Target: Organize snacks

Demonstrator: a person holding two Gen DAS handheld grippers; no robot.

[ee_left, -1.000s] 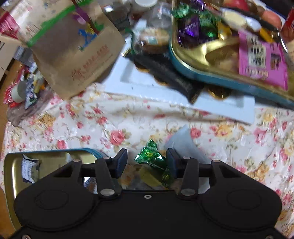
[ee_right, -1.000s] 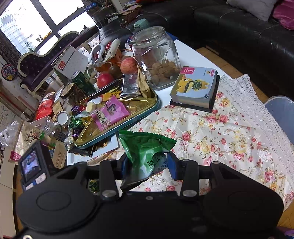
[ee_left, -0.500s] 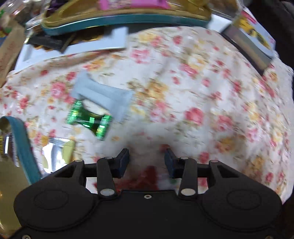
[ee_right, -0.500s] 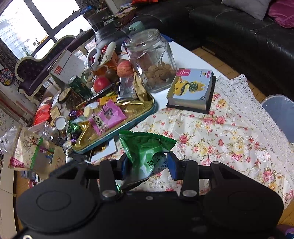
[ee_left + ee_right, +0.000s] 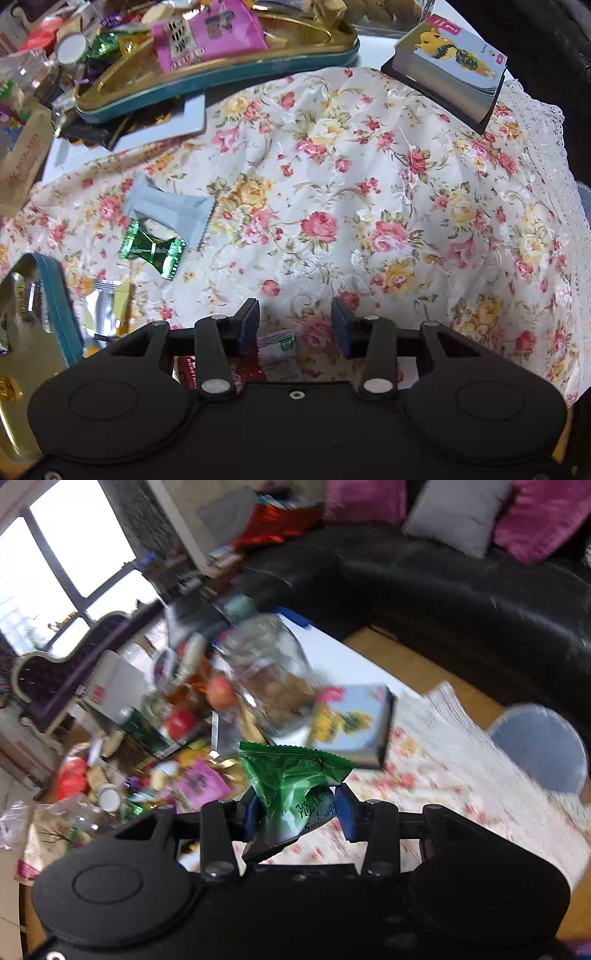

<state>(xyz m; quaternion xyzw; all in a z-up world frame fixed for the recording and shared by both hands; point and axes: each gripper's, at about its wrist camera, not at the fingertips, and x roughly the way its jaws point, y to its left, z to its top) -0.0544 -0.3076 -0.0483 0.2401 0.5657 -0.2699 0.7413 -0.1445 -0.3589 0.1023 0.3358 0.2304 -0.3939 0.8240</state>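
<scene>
Snacks fill the gold tray [image 5: 332,35]; right fingers [image 5: 341,806] pinch a green packet [image 5: 291,779], left fingers [image 5: 245,325] gape empty

Soft daylight from the window [image 5: 62,554]; right view motion-blurred, left sharp, fisheye-bent edges.

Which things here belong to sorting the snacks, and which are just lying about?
Part of the job:
green packet, gripped by the right gripper
green sweet on the cloth
grey packet beside it
gold tray with its pink packet
left gripper, open, holding nothing

Just lying about:
book
flowered cloth
sofa
cushions
</scene>
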